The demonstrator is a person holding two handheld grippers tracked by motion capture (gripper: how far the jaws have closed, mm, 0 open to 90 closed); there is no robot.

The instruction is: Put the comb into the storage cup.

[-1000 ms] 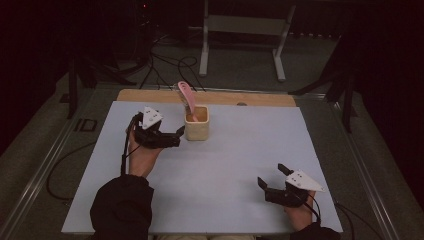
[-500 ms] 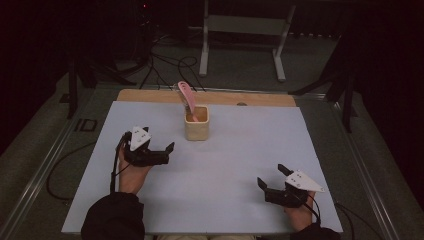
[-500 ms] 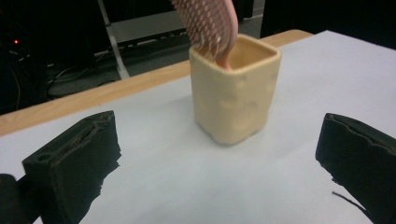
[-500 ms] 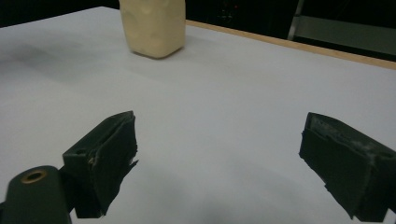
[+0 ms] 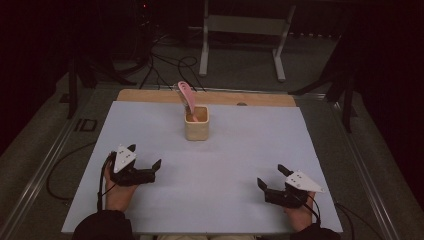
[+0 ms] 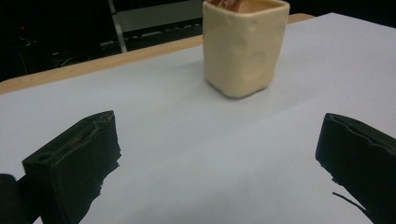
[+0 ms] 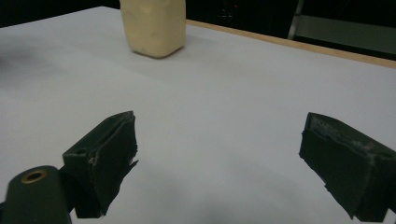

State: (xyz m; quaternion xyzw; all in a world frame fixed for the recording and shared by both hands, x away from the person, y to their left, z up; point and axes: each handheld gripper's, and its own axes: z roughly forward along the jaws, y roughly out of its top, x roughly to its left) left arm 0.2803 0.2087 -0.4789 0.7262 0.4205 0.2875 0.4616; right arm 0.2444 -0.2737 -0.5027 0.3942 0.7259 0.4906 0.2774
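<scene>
Cream cup w/ pink spoon inside stands at table's far middle, well apart from both tongs. Left gripper & right gripper gape wide, empty. Rest hands low near front edge, clear of cup.

Cut off by the top edge in the right gripper view: upper part of the cream cup, rim and contents out of frame. In the left gripper view, only a sliver of the pink utensil at the top edge, shape unreadable. Lower end of that utensil sunk inside the cup in the high view. Forearms clipped by the bottom edge there.
</scene>
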